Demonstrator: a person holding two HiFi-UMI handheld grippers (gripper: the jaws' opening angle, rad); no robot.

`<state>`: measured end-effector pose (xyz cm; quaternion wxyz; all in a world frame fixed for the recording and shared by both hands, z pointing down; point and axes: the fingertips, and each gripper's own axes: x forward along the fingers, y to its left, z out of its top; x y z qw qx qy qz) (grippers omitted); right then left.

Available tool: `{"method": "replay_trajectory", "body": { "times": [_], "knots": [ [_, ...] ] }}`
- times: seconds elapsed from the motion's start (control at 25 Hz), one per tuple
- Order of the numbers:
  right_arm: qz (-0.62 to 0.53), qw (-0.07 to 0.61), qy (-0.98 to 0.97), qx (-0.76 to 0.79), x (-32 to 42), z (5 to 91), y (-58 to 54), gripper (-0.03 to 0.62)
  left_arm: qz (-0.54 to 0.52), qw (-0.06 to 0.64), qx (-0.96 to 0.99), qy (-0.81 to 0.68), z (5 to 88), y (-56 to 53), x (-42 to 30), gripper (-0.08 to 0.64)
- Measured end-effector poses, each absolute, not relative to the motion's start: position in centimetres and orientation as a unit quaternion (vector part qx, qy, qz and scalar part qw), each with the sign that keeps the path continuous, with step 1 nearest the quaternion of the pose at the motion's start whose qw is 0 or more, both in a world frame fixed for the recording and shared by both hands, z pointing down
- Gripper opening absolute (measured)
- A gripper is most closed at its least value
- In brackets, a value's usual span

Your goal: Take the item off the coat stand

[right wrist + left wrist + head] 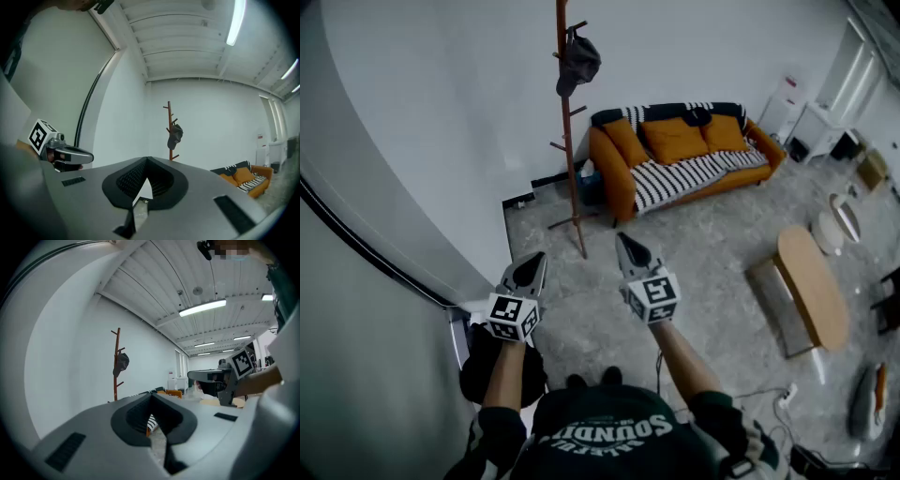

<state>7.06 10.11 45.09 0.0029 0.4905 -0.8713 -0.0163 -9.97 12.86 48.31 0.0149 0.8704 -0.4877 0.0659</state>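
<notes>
A tall brown coat stand point(571, 150) rises against the white wall, with a dark cap point(578, 60) hanging near its top. My left gripper point(533, 259) and right gripper point(624, 240) are side by side well short of the stand, both pointing toward it, jaws shut and empty. In the left gripper view the stand point(116, 373) and cap point(121, 363) show far beyond the closed left gripper point(151, 397). The right gripper view has the cap point(175, 135) on the stand point(169, 117) above the closed right gripper point(147, 160).
An orange sofa point(684, 155) with a striped blanket stands right of the coat stand. A wooden oval table point(811, 286) and a round white stool point(839, 220) sit at the right. A curved grey wall point(375, 225) runs along the left. The floor is grey stone.
</notes>
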Motion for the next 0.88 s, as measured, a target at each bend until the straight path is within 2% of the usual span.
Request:
{"method": "replay_trajectory", "body": {
  "times": [0.16,0.88],
  "knots": [
    [-0.006,-0.013,-0.868,0.496,7.5,45.6,9.8,0.000,0.070,0.022,0.870,-0.488,49.2,12.7,-9.9,0.000],
    [0.011,-0.007,-0.886,0.464,11.1,47.3,9.1,0.002,0.071,0.029,0.862,-0.501,49.7,11.8,-5.4,0.000]
  ]
}}
